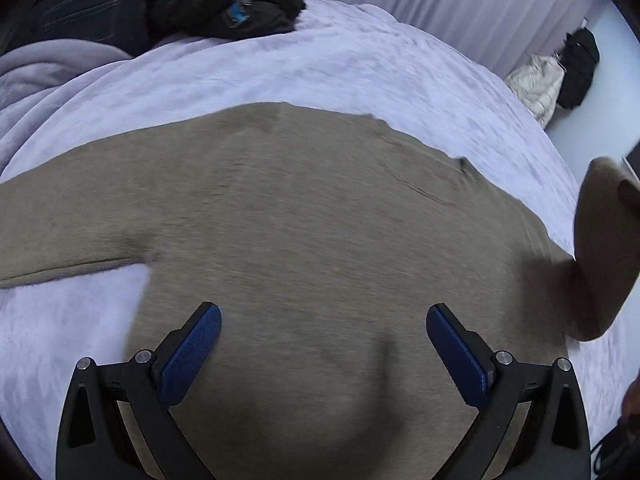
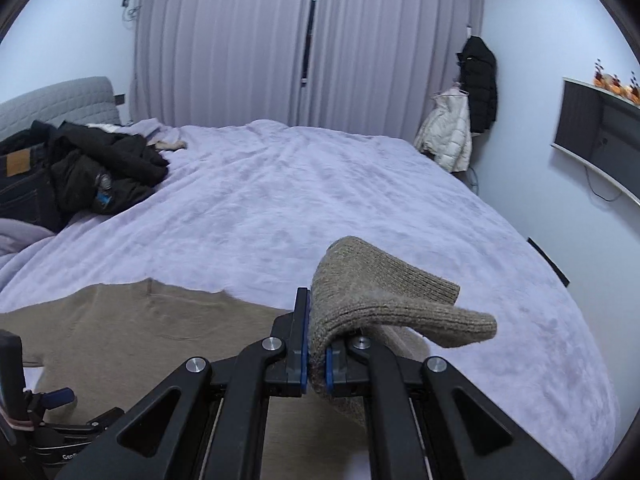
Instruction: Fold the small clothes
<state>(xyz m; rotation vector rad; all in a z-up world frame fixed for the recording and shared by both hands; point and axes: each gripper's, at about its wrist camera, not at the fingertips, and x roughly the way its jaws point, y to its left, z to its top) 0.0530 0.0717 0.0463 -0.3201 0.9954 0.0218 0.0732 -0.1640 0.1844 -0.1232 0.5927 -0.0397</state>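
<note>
A tan knit sweater [image 1: 288,208] lies flat on the lilac bedspread [image 1: 320,64], one sleeve stretched out to the left. My left gripper [image 1: 324,316] is open and empty, held just above the sweater's body. My right gripper [image 2: 318,344] is shut on the sweater's other sleeve cuff [image 2: 384,292] and holds it lifted above the bed. The raised sleeve also shows at the right edge of the left wrist view [image 1: 604,248]. The sweater body lies lower left in the right wrist view [image 2: 132,328].
A pile of dark clothes [image 2: 88,176] and jeans [image 1: 88,4] lies at the far left of the bed. Jackets [image 2: 460,120] hang by the curtain. A wall shelf [image 2: 600,136] is on the right. The left gripper's body [image 2: 32,420] shows at lower left.
</note>
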